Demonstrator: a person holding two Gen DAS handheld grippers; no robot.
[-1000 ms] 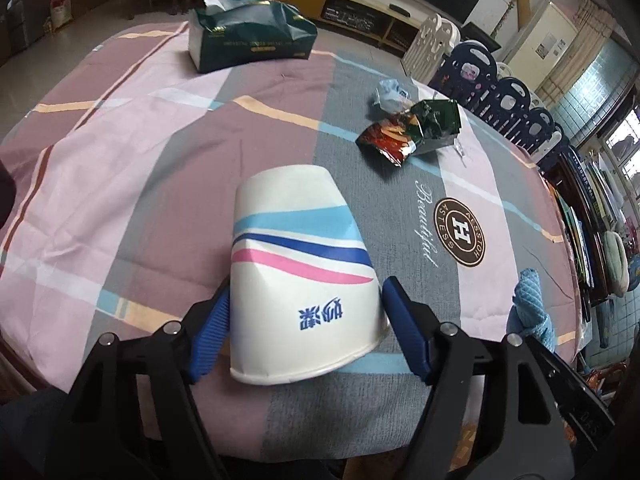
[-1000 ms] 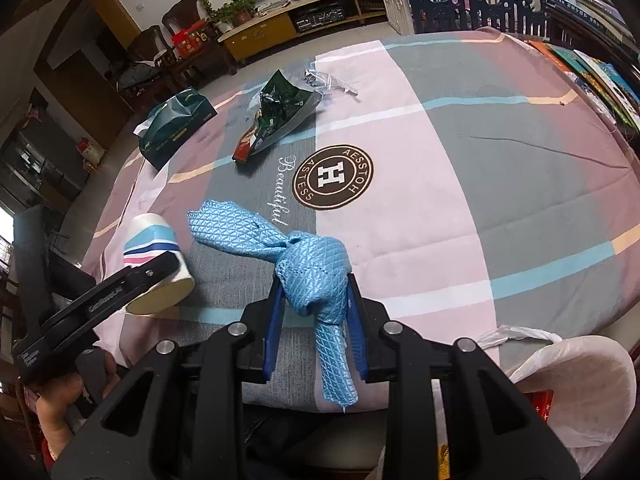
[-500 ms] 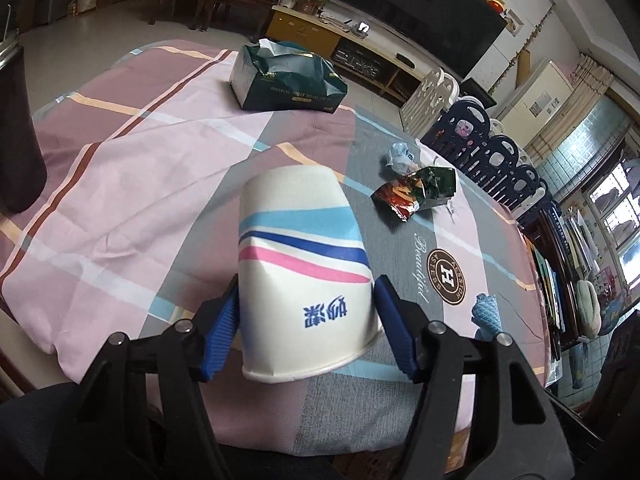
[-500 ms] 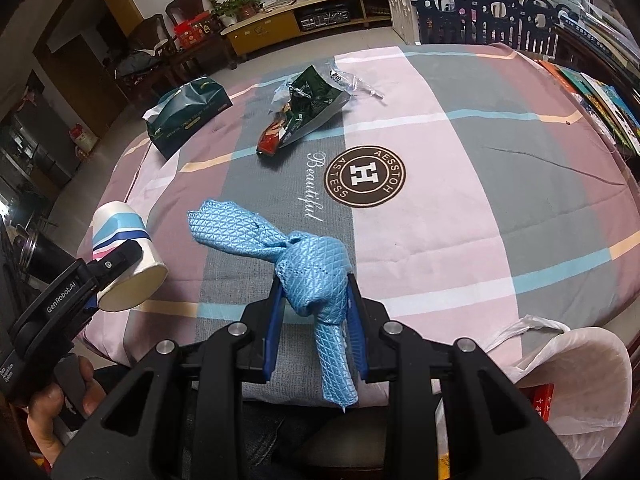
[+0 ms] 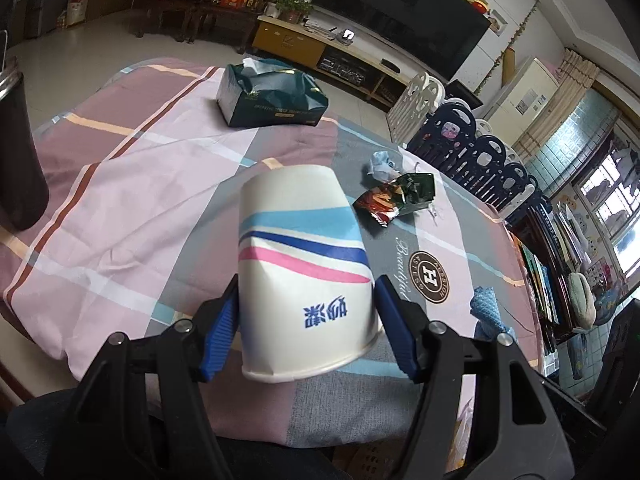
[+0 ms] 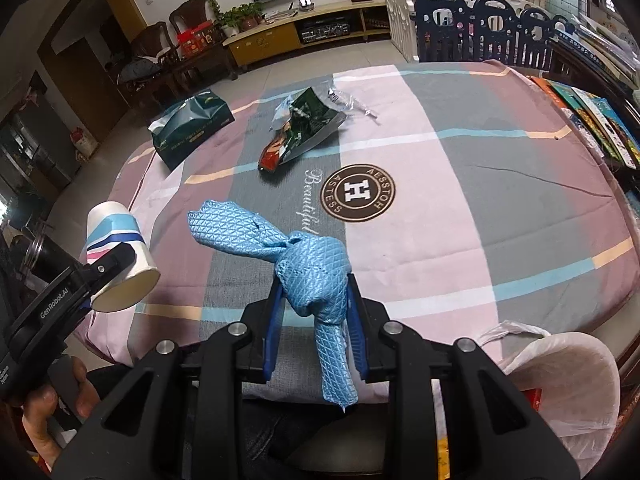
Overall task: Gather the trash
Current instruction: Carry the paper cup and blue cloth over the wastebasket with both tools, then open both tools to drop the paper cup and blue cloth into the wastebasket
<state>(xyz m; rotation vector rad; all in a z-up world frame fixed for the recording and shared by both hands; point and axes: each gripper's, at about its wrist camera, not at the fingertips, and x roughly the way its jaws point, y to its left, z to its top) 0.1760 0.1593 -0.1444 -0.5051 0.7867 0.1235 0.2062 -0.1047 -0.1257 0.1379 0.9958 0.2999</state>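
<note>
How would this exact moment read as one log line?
left gripper: shut on paper cup | right gripper: shut on blue cloth | snack wrapper: on table

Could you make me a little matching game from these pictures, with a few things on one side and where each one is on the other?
Things:
1. paper cup
2. blue cloth
3. snack wrapper
4. tissue pack

Places:
A. lying on the tablecloth just beyond the round logo
B. clamped in the right gripper
C. far side of the table, dark green, a tissue poking out
D. between the pads of the left gripper, lifted off the table

Pairs: 1-D, 2-B, 3-A, 4-C
</note>
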